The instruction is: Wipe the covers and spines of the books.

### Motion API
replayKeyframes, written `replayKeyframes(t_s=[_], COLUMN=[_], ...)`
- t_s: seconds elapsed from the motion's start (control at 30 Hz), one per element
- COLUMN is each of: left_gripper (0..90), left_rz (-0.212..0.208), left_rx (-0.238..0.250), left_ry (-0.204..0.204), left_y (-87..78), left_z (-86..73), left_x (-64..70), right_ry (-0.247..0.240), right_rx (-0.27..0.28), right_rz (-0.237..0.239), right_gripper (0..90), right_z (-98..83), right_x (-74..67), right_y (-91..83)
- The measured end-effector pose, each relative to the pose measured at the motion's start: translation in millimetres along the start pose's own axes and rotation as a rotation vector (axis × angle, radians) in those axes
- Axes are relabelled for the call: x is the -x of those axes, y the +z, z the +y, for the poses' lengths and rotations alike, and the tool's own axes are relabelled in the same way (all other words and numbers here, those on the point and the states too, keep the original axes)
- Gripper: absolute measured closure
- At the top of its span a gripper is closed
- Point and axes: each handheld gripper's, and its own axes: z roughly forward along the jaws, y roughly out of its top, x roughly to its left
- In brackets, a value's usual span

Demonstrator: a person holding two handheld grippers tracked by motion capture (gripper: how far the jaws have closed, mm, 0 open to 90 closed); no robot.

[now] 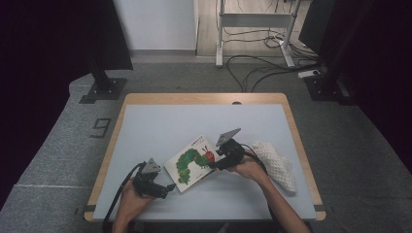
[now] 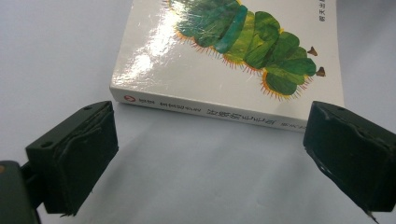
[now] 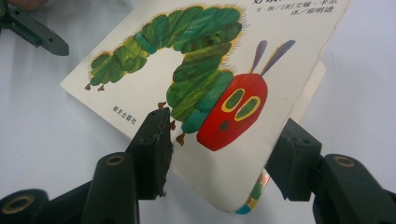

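Right gripper [image 3: 215,154] jaws stand one on each side of the book's [image 3: 201,107] front cover, lifted at its near corner; whether the pads already press is not clear. Left gripper [image 2: 210,154] jaws stand wide open, with the book's spine just beyond their tips and apart from them.

Risk: a hold this near the corner could slip off the glossy cover or crease it; with the spine unsteadied, the book may slide on the table [image 1: 160,121].

Writing: beyond the right jaws, small Chinese print beneath the caterpillar and along the far edge; spine lettering too blurred to read. A white cloth [image 1: 274,162] lies beside the right hand.
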Motion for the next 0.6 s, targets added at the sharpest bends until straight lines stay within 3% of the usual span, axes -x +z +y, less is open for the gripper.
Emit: replayKeyframes(t_s=[0.6], left_gripper=[2.6], left_rz=[-0.031], left_rx=[0.001], left_ry=[0.014], left_y=[0.9], left_z=[10.0], left_x=[2.1], right_ry=[-0.004], right_rx=[0.018], right_rz=[-0.019], right_gripper=[50.1], right_z=[-16.1], right_x=[-10.2], right_y=[-5.5])
